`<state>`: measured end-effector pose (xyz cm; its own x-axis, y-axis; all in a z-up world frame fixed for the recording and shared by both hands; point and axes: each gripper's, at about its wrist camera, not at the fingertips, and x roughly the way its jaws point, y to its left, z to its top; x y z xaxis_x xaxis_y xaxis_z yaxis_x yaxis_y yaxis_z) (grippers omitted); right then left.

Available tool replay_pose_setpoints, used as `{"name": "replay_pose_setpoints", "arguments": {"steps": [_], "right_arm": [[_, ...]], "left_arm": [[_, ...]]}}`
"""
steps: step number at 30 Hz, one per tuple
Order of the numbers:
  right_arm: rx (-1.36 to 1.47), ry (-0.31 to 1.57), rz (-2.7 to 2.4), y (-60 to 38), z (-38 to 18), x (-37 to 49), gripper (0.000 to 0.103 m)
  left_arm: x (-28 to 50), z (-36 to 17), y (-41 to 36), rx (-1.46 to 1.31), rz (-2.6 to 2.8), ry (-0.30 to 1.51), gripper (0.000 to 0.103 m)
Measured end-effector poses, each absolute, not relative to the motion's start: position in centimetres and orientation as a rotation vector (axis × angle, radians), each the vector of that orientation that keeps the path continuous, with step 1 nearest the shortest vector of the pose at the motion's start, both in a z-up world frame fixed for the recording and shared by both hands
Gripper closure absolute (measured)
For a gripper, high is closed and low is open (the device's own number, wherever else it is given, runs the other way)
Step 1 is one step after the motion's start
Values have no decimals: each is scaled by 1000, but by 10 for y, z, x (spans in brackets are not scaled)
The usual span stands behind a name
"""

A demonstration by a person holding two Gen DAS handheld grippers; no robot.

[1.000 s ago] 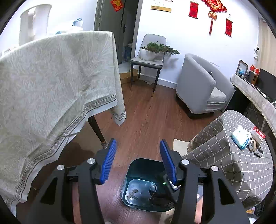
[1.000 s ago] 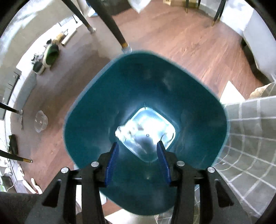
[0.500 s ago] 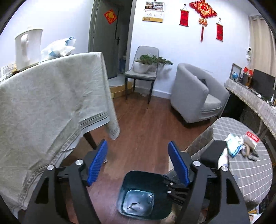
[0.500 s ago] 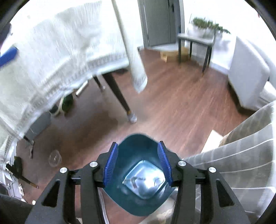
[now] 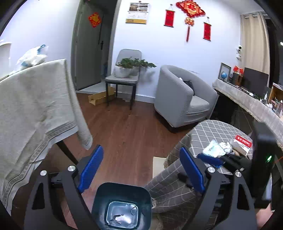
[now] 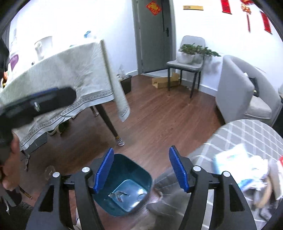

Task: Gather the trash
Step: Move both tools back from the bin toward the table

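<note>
Both tongs had lifted away from the teal bin point(image 6: 123, 184), the right tongs point(image 6: 141, 169) and left tongs point(image 5: 141, 169) gaping wide and empty. Scraps lay inside the bin; more trash point(image 5: 216, 150) waited at 3 o'clock on the checked desk point(image 5: 208, 131), probably next.

Was a home living room: grey armchair point(image 5: 182, 99), potted plant point(image 5: 130, 68) on a chair point(image 5: 123, 77), wood floor point(image 5: 123, 127), cloth-draped dining table point(image 5: 31, 99), red festive wall hangings point(image 5: 190, 10), television point(image 5: 255, 78).
</note>
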<state>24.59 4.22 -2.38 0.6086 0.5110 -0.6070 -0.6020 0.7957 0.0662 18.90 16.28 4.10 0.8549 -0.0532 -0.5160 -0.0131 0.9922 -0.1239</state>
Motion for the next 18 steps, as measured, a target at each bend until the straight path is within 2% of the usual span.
{"name": "replay_pose_setpoints", "arguments": {"steps": [18], "right_arm": [[-30, 593, 445, -101, -12, 259, 26]], "left_arm": [[233, 11, 69, -71, -246, 580, 8]]}}
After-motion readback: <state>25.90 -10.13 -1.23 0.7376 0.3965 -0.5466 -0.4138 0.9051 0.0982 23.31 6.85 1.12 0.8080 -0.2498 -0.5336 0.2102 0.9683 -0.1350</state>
